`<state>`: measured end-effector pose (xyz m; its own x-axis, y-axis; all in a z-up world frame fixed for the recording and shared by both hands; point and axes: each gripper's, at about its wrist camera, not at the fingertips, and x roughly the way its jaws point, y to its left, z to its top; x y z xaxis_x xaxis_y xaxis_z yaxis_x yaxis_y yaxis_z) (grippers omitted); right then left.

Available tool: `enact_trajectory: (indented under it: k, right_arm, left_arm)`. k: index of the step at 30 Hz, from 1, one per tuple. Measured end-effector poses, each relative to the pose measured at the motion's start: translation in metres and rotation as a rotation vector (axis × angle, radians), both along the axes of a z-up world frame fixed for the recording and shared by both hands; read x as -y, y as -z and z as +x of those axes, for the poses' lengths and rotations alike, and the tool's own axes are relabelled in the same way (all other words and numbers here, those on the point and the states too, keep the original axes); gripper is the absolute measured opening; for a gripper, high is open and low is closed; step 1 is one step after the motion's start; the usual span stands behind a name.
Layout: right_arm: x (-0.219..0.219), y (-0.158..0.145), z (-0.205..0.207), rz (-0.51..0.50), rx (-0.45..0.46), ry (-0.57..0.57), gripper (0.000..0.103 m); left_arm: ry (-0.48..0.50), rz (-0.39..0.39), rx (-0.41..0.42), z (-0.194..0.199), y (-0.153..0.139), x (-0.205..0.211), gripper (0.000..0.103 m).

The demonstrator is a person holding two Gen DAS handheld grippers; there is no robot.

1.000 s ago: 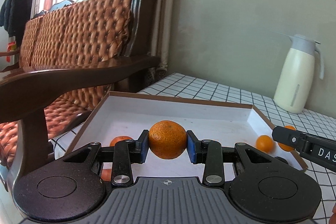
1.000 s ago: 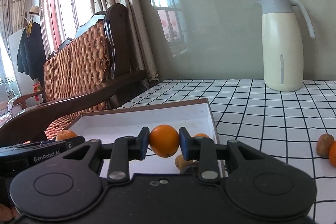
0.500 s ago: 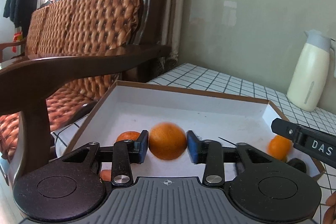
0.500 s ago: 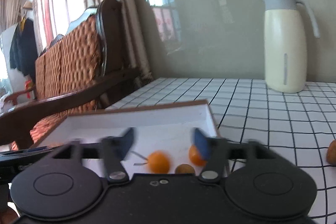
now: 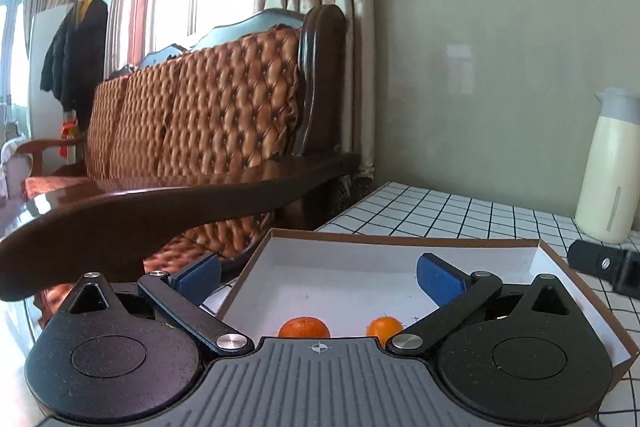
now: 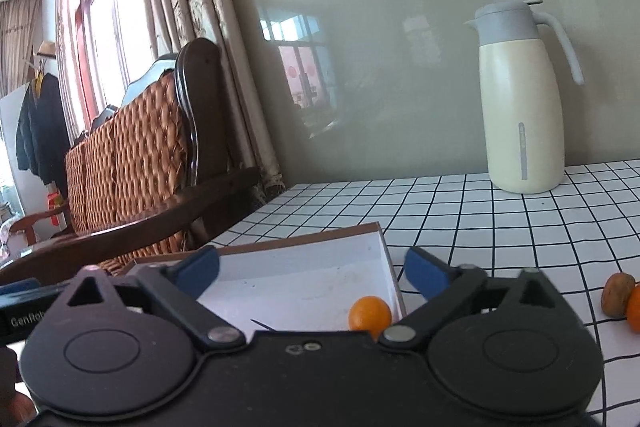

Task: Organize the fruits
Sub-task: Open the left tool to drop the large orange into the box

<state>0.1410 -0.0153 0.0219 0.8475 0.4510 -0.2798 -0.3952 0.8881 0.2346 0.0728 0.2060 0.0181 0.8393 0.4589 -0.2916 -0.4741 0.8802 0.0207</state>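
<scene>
A shallow white tray with a brown rim [image 5: 400, 239] [image 6: 360, 227] lies on the checked table. In the left wrist view two oranges [image 5: 304, 327] [image 5: 384, 329] lie in it, just past my gripper body. My left gripper [image 5: 318, 277] is wide open and empty above the tray's near left part. In the right wrist view one orange [image 6: 370, 313] lies at the tray's near right corner. My right gripper [image 6: 312, 273] is wide open and empty above the tray. Loose fruits, a brown one [image 6: 618, 295] and an orange one [image 6: 634, 309], lie on the table at right.
A cream thermos jug [image 6: 520, 99] [image 5: 608, 167] stands at the back by the wall. A wooden sofa with tufted brown cushions [image 5: 200, 131] and its armrest [image 5: 180, 199] border the table on the left. The right gripper's black tip [image 5: 604, 263] shows at the right.
Both grippers have opened and let go of their oranges, which now lie in the tray. Both grippers have drawn up and back from the tray.
</scene>
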Motion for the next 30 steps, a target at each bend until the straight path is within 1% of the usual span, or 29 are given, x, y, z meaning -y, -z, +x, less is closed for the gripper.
enact_trajectory:
  k: [12,19,26,30]
  right_arm:
    - [0.004,-0.001,-0.002,0.000,-0.006,0.021,0.096]
    - [0.004,-0.002,-0.005,0.002,-0.007,0.016,0.097]
    - [0.013,-0.003,-0.006,0.027,-0.028,0.018,0.097]
    - [0.018,-0.003,-0.008,0.021,-0.028,0.019,0.097]
  left_arm:
    - [-0.006,-0.009,-0.027,-0.005,0.001,-0.002,0.103]
    - [-0.003,0.005,-0.035,-0.005,0.002,0.002,0.103]
    - [0.009,-0.002,-0.038,-0.004,0.002,0.006,0.103]
    - [0.015,0.004,-0.039,-0.004,0.002,0.011,0.103]
